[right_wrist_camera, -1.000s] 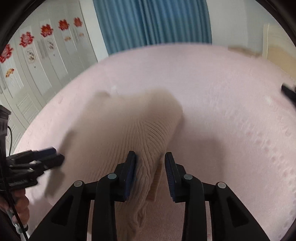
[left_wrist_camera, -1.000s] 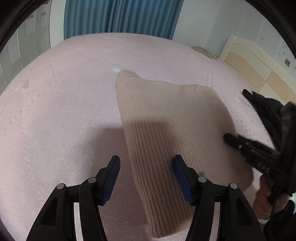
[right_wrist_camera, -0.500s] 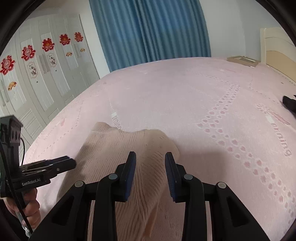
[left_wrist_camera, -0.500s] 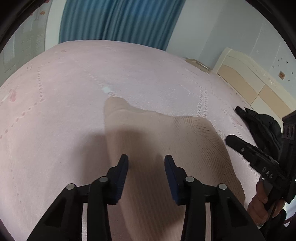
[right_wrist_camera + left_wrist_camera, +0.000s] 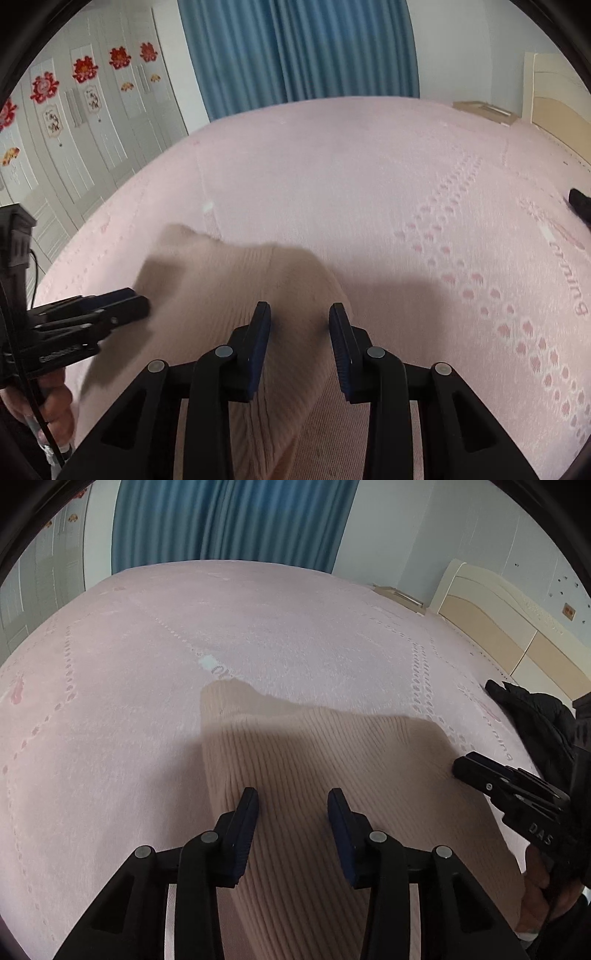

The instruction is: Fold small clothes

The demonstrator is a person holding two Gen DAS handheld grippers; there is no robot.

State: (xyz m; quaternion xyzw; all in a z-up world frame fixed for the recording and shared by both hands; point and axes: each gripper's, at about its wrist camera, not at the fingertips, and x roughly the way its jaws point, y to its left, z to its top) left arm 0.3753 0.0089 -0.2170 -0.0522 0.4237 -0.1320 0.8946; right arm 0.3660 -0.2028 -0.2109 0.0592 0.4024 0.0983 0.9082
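**Presently: a knit spanned between two tools over the bed**

Left wrist view. A beige ribbed knitted garment is seen directly ahead of the left tool. Its long axis runs from 6 o'clock, under the fingers, up to a narrow end at 11 o'clock. The jaws of this tool have just been closing and are now set partly apart, with the knit filling the gap between them. Whether the pads actually press on the cloth cannot be told here. The right tool is met at 3 o'clock, its tip touching the garment's right edge. Of the two, the left tool is judged nearer to the garment's middle line. The coming fold is judged to turn on that line. A pink bed lies beneath, a blue curtain stands at 12 o'clock, and a cream headboard and some dark clothing are found at 2 to 3 o'clock.

Right wrist view. The garment is shown from 6 o'clock out to 10 o'clock. A raised ridge of it is taken between the narrowly parted pads of the right tool, so a grip is judged. The left tool sits at 9 o'clock against the garment's far edge. White wardrobe doors with red decorations are seen at 10 o'clock.
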